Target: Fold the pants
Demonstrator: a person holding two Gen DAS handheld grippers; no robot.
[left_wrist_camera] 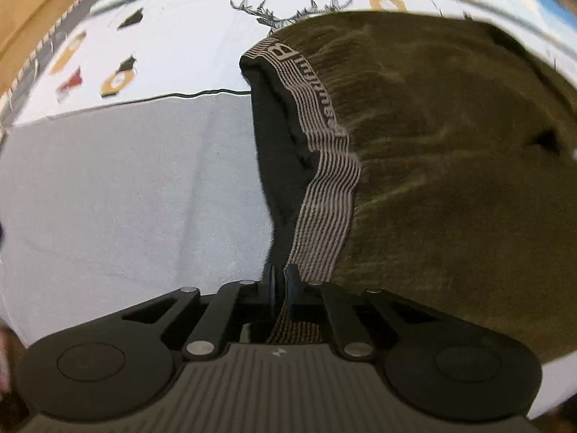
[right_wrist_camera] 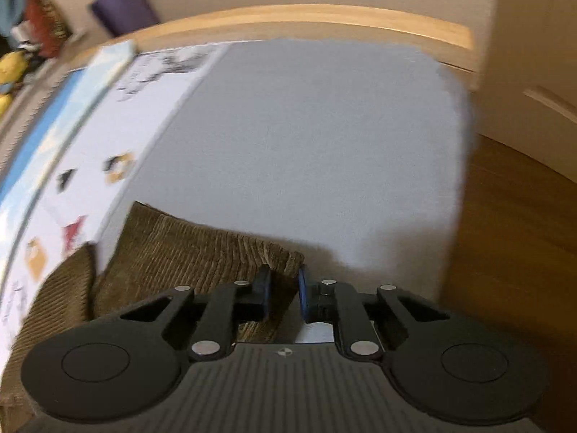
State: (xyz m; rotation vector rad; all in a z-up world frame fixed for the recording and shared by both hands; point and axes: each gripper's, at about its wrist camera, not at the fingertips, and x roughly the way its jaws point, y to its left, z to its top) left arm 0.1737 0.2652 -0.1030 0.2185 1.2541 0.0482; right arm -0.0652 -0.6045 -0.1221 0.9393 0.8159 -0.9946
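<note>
Olive-brown corduroy pants (left_wrist_camera: 450,166) lie on the bed, with a striped elastic waistband (left_wrist_camera: 324,195) and a dark inner lining. My left gripper (left_wrist_camera: 280,285) is shut on the waistband, which runs between its fingers. In the right wrist view a corner of the pants (right_wrist_camera: 202,252) lies on the grey sheet. My right gripper (right_wrist_camera: 285,288) has its jaws a little apart around that corner; the fabric sits between the blue pads (right_wrist_camera: 302,297).
A grey sheet (right_wrist_camera: 306,144) covers the bed, with a white printed cover (left_wrist_camera: 180,47) showing a deer drawing and small shapes. A wooden bed frame (right_wrist_camera: 324,18) runs along the far side. A wooden floor (right_wrist_camera: 512,238) lies to the right. Cluttered items (right_wrist_camera: 32,36) sit at far left.
</note>
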